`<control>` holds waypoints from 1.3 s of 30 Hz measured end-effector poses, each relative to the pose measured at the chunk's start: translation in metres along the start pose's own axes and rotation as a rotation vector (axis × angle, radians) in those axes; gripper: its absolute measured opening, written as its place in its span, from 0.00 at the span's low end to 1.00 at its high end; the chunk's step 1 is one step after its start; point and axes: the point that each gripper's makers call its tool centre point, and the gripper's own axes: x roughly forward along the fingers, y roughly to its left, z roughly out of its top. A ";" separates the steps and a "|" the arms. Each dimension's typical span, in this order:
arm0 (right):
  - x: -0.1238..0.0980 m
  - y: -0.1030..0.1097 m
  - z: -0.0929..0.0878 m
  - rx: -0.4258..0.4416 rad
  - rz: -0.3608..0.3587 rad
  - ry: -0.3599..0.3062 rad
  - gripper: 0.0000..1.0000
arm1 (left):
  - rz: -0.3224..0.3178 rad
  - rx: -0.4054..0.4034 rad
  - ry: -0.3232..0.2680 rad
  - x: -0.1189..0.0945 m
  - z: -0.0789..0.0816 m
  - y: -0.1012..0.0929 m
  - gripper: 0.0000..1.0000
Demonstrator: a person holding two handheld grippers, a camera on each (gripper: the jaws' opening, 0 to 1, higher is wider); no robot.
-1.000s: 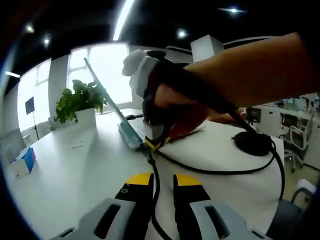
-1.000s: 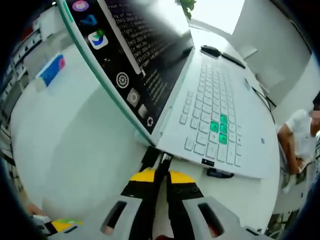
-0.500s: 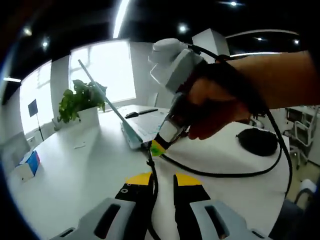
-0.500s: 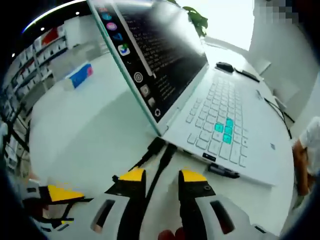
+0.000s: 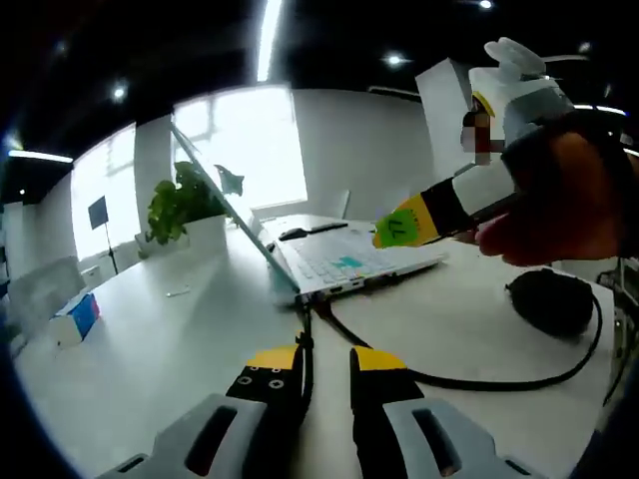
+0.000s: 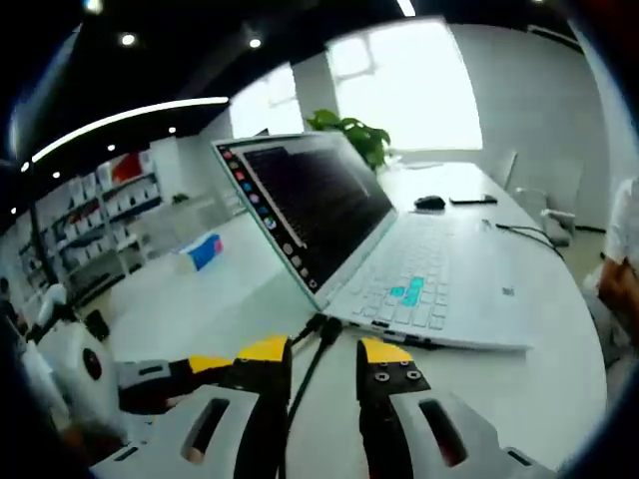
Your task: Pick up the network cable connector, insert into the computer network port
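Note:
An open white laptop point(image 5: 339, 264) point(image 6: 439, 289) stands on the white table point(image 5: 160, 369). A black network cable point(image 5: 304, 334) runs from the laptop's side edge back between the jaws of my left gripper point(image 5: 326, 361), which stand slightly apart; the cable lies along the left jaw. Its connector point(image 6: 329, 331) sits against the laptop's side beside a second black plug point(image 6: 311, 324). My right gripper point(image 6: 324, 351) is open and held back from the laptop, with the cable seen in the gap below it. A hand holds the right gripper point(image 5: 394, 232) raised above the keyboard. The left gripper point(image 6: 225, 366) comes in from the left.
A second black cable point(image 5: 469, 379) loops to a black round object point(image 5: 549, 299) on the right. A potted plant point(image 5: 185, 200) point(image 6: 349, 130), a blue and white box point(image 5: 75, 317) point(image 6: 205, 249) and a mouse point(image 6: 431, 203) sit further back. A person point(image 6: 624, 259) is at the right edge.
My right gripper has let go of the cable at the laptop's edge, opened, and drawn back and up away from the laptop. The left gripper has stayed put with the cable between its jaws.

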 end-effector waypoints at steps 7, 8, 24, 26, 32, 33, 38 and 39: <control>-0.006 0.004 0.002 0.002 0.042 -0.082 0.26 | 0.023 0.022 0.002 -0.001 0.001 0.012 0.20; -0.006 0.005 0.001 0.008 0.046 -0.091 0.26 | 0.026 0.022 0.000 -0.002 0.002 0.014 0.20; -0.019 -0.011 -0.003 0.049 0.073 -0.159 0.26 | 0.007 0.069 -0.051 -0.015 0.015 0.013 0.20; -0.025 -0.015 -0.002 0.038 0.074 -0.167 0.26 | 0.008 0.073 -0.068 -0.015 0.018 0.013 0.20; -0.045 -0.023 -0.002 -0.007 0.073 -0.195 0.26 | -0.015 0.102 -0.096 -0.020 0.020 0.009 0.20; -0.049 -0.025 -0.002 -0.009 0.072 -0.201 0.26 | -0.014 0.109 -0.093 -0.021 0.019 0.009 0.20; -0.062 -0.030 -0.001 -0.034 0.067 -0.224 0.26 | -0.015 0.128 -0.092 -0.029 0.014 0.012 0.20; -0.065 -0.031 -0.002 -0.038 0.069 -0.226 0.26 | -0.015 0.126 -0.093 -0.030 0.013 0.014 0.20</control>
